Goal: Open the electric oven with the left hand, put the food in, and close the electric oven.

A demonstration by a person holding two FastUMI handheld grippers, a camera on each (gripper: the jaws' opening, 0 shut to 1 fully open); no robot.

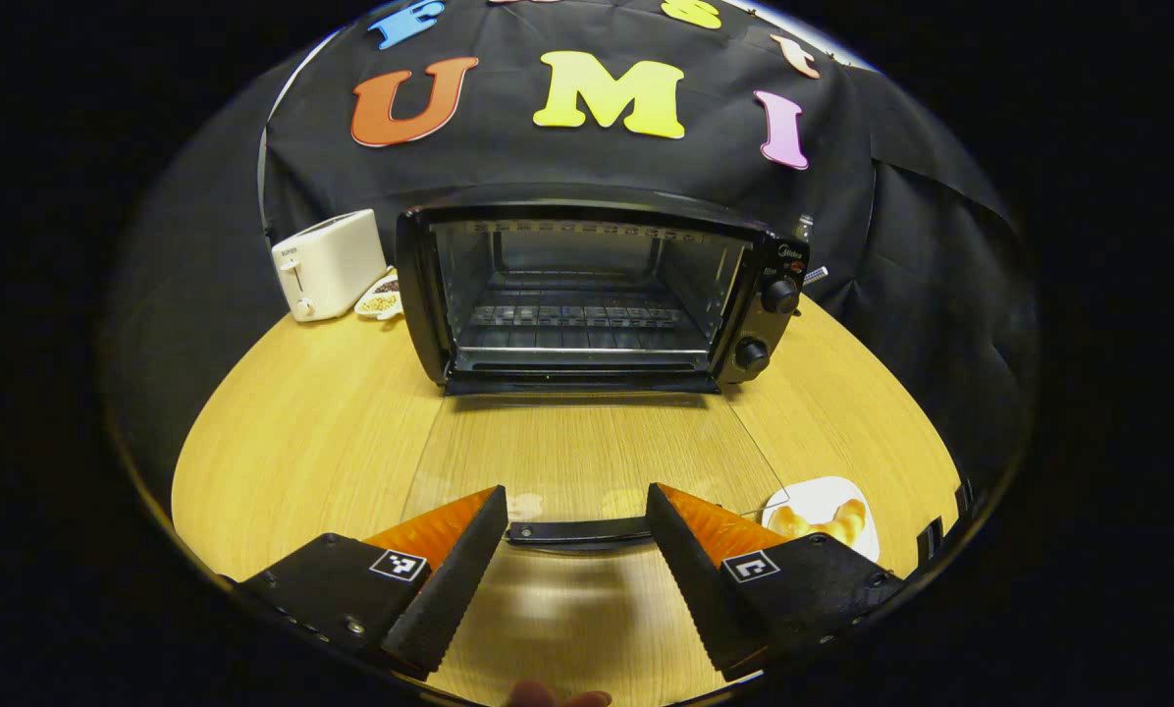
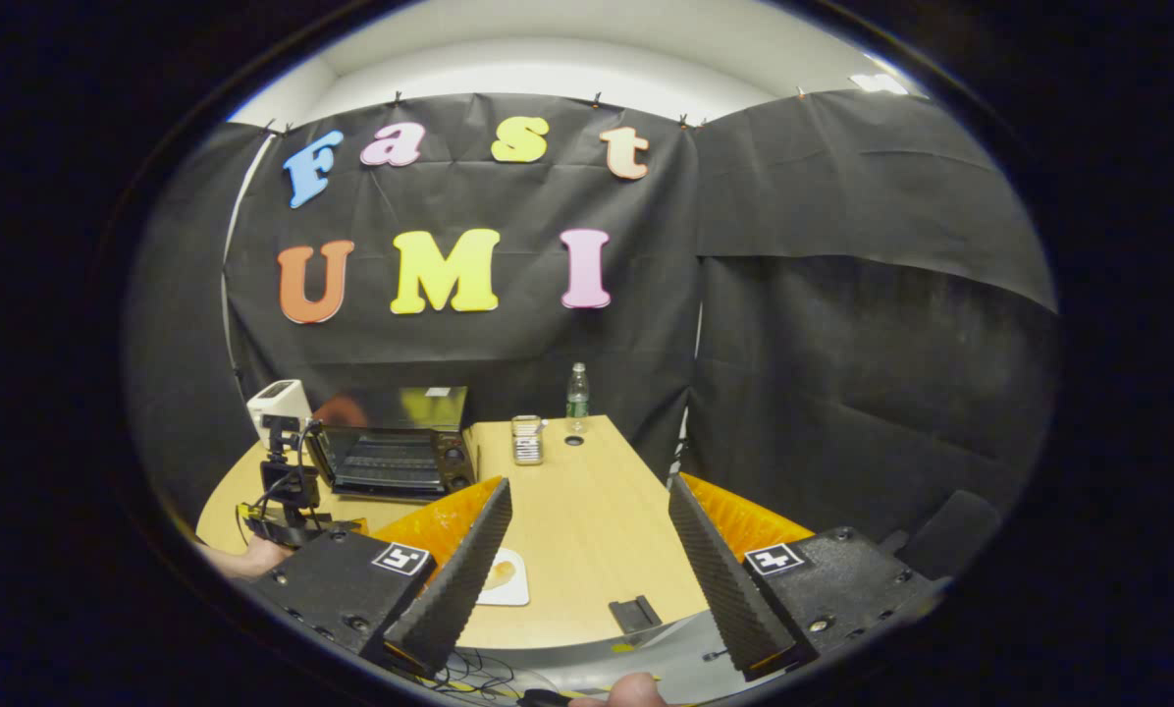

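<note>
Left gripper view, left to right: white toaster [image 1: 327,263] at the back left of the wooden surface [image 1: 293,432], a small dish [image 1: 381,299] just beside it. Electric oven [image 1: 597,290] at centre back, door [image 1: 587,462] folded fully down flat over the surface, wire rack visible inside, two knobs on its right panel. Left gripper [image 1: 575,530] low over the door's front edge; fingers spread wide, released, with the door handle [image 1: 577,532] lying between them, not pinched. White plate [image 1: 823,525] with the food, golden bread rolls [image 1: 827,525], sits on the surface just right of the open door.

Right gripper view: oven at far left with the left gripper in front of it; plate near the left finger; glass jar [image 2: 526,439] and water bottle [image 2: 577,396] at the far edge. Right gripper [image 2: 587,550] held above the surface, fingers apart, holding nothing.
</note>
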